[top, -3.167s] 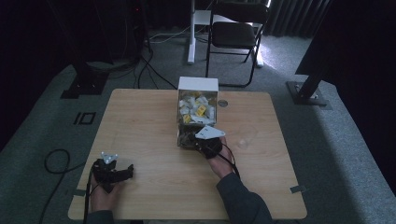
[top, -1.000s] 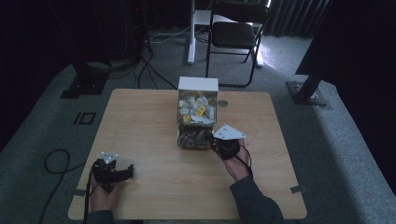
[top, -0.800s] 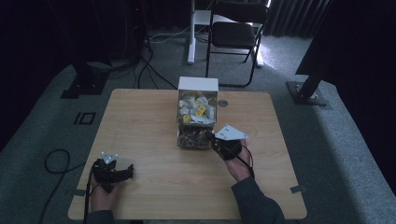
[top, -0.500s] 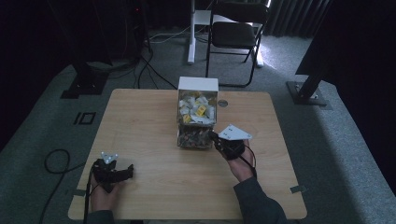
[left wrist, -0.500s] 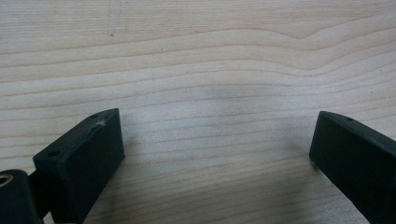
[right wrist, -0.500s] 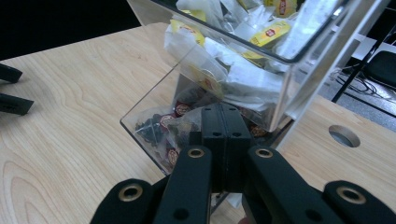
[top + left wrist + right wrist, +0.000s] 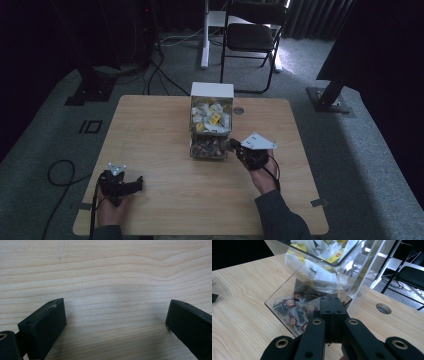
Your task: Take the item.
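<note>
Black two-jaw left gripper (image 7: pixel 120 184) sits at the lower left of the high view, held by a hand (image 7: pixel 111 212) cut off at the bottom edge; in the left gripper view its jaws stand wide apart over bare wood with nothing between them. Right of centre, the black right gripper (image 7: pixel 239 148), topped by a grey three-cornered plate (image 7: pixel 258 142), points at the lower part of a clear plastic two-tier box (image 7: pixel 211 128). In the right gripper view its jaws are pressed together; whether anything thin is pinched there cannot be told. The lower tier holds dark sachets with red round labels (image 7: pixel 290 302), the upper tier white and yellow packets (image 7: pixel 210 113), blurred by the plastic. Light wooden table (image 7: pixel 150 130) carries all. A black folding chair (image 7: pixel 255 35) stands beyond, at the frame's top.
</note>
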Available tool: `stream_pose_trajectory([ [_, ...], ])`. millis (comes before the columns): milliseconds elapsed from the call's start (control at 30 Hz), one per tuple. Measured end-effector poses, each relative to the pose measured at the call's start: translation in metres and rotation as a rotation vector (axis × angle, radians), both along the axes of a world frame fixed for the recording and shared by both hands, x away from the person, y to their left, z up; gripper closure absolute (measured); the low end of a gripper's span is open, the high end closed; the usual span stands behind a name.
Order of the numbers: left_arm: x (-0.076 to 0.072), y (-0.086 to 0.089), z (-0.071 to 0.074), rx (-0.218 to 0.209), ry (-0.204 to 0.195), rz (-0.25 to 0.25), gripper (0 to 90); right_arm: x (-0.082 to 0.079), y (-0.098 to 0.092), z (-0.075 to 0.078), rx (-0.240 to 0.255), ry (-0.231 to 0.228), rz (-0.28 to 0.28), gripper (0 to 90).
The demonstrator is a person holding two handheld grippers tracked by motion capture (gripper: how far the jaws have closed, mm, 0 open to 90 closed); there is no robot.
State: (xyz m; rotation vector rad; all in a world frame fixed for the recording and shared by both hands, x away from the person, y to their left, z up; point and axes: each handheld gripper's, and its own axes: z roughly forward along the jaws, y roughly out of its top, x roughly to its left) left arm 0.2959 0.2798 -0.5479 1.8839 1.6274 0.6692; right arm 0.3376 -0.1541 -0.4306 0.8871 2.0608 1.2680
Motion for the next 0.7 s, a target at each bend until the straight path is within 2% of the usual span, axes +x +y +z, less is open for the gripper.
stream_pose_trajectory([
  [700,0.000,0.000,0.000,-0.002,-0.002,0.003,3.5,0.004,-0.016,0.005,0.006,-0.015,-0.041,90.0],
])
